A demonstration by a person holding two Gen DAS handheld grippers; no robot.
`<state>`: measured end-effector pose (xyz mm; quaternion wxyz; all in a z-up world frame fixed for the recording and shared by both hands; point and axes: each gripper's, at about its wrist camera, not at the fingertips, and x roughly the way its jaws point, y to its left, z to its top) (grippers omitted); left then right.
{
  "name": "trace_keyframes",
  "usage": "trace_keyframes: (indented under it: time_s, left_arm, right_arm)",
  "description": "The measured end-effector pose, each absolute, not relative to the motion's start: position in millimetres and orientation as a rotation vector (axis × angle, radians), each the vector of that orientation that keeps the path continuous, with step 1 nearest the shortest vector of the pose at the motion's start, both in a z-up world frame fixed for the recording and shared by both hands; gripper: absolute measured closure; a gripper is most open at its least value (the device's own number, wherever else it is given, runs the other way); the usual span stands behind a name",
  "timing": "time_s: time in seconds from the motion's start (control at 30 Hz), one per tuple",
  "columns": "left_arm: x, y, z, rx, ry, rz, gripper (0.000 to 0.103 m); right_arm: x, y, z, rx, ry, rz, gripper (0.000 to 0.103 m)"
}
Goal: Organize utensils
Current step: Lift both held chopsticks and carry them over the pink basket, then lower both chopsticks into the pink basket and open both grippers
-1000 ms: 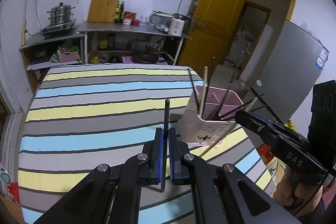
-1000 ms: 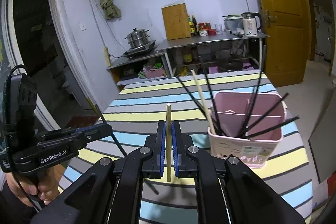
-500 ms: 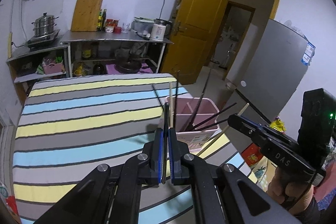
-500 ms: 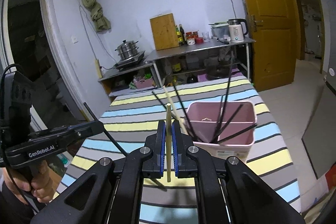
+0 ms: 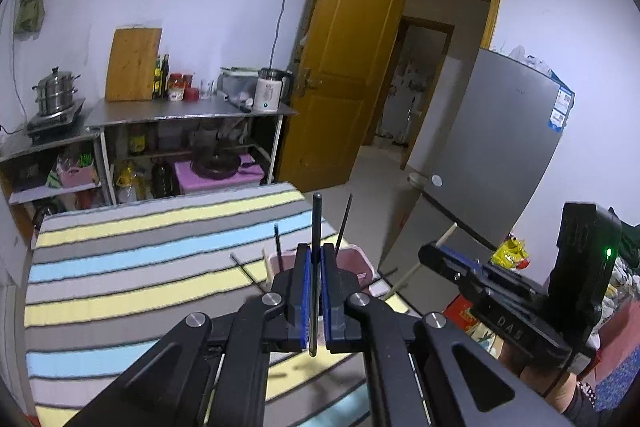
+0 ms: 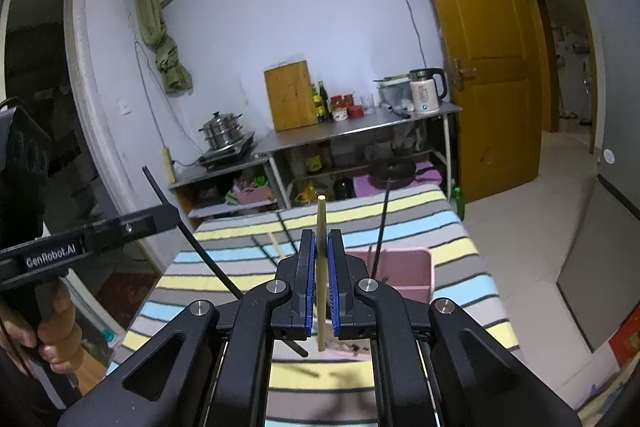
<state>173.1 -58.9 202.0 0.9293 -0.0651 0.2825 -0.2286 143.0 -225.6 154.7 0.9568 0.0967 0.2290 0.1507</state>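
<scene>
- Left gripper: jaws clamped on a black chopstick, held upright between the blue pads.
- Right gripper: jaws clamped on a pale wooden chopstick, also upright.
- Pink utensil holder: stands on the striped tablecloth near the table's edge on the door side, just beyond both grippers; several black chopsticks lean out of it.
- Person's hand: grips the left gripper's handle.

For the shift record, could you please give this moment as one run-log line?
left gripper: shut on black chopstick | right gripper: shut on pale chopstick | pink holder: on striped table, chopsticks inside
</scene>
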Motion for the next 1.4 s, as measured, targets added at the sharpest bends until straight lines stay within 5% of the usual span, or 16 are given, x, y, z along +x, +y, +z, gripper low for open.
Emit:
trace_keyframes:
  time_s: [0.37, 1.4]
  left_arm:
    - [217, -74, 209, -0.130, 0.561, -0.453, 0.099]
    - [272, -82, 98, -0.136, 0.738, -0.448, 0.099]
  right_arm:
    - [165, -227, 159, 0.190, 0.431, 0.266, 0.097]
    - [210, -200, 97, 0.095, 0.578, 0.221, 0.097]
